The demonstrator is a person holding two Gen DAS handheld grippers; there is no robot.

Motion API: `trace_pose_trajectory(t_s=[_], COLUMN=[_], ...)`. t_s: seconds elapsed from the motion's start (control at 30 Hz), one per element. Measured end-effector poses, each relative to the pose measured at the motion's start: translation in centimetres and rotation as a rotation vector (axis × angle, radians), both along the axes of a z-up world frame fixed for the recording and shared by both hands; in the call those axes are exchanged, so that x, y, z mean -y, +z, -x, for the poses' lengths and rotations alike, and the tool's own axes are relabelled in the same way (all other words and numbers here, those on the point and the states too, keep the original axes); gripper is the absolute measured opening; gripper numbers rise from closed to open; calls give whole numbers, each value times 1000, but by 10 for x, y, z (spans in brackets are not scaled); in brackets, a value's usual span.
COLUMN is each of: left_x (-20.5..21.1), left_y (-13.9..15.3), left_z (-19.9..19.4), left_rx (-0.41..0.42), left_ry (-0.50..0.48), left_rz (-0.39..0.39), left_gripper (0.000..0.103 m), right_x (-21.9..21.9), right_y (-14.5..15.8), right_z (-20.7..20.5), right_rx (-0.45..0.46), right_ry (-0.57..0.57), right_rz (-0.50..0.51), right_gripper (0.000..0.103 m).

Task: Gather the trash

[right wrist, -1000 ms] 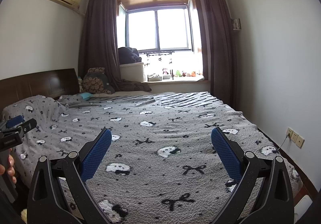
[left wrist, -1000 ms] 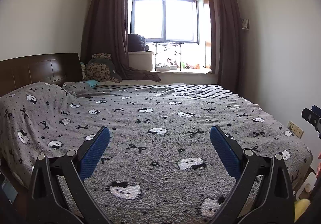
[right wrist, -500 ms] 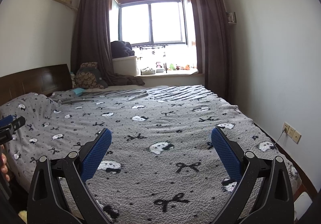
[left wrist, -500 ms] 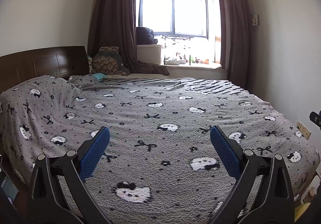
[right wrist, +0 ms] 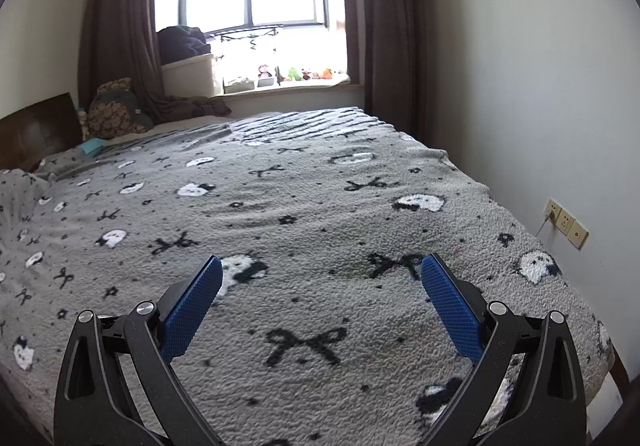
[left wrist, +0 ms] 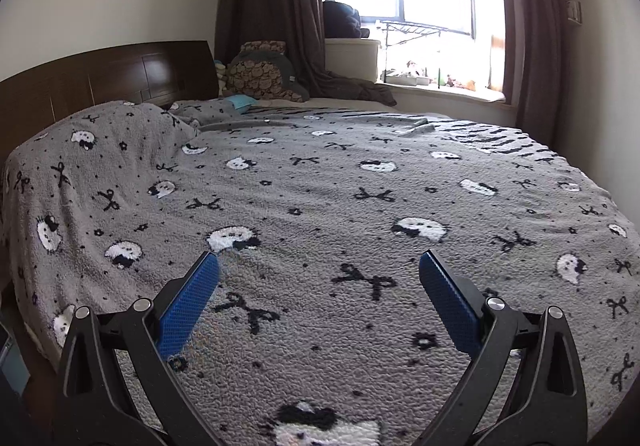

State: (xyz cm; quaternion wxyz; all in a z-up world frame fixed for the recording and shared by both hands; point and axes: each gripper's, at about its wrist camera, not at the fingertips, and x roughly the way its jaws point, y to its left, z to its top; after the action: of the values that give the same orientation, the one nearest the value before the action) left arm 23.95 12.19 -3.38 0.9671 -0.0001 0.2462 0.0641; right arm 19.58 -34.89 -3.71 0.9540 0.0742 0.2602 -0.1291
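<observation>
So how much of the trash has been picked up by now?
None that shows. Both the left gripper and the right gripper are open and empty above the grey blanket. No trash is clearly in view; a small teal item by the headboard is unclear. Finding and collecting all remains.

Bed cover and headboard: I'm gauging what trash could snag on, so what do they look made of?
Bed cover: looks like nubby fleece or terry, matte, going by its looped, pebbly pile. Headboard: seemingly dark wood or veneer, semi-gloss, with panel grooves and a light sheen.
</observation>
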Motion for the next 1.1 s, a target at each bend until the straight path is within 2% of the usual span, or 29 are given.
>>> trace_pose_trajectory(t_s=[0.17, 0.37, 0.47, 0.63, 1.1], left_x=[-17, -17, -9, -3, 0], left_y=[-21, -30, -29, -22, -6], left_z=[-25, -32, -30, -24, -13], left_rx=[-48, -64, -61, -53, -26], left_ry=[44, 45, 19, -16, -15], left_rz=[10, 16, 16, 66, 51], left_gripper=[95, 95, 95, 95, 94], right_x=[17, 24, 24, 16, -2], right_y=[-18, -32, -35, -32, -18], right_z=[-17, -32, -35, -35, -31], right_rx=[-33, -56, -52, -50, -30], right_ry=[-45, -31, -12, 12, 42], right_rz=[-2, -5, -9, 0, 13], right_gripper=[100, 100, 100, 100, 100])
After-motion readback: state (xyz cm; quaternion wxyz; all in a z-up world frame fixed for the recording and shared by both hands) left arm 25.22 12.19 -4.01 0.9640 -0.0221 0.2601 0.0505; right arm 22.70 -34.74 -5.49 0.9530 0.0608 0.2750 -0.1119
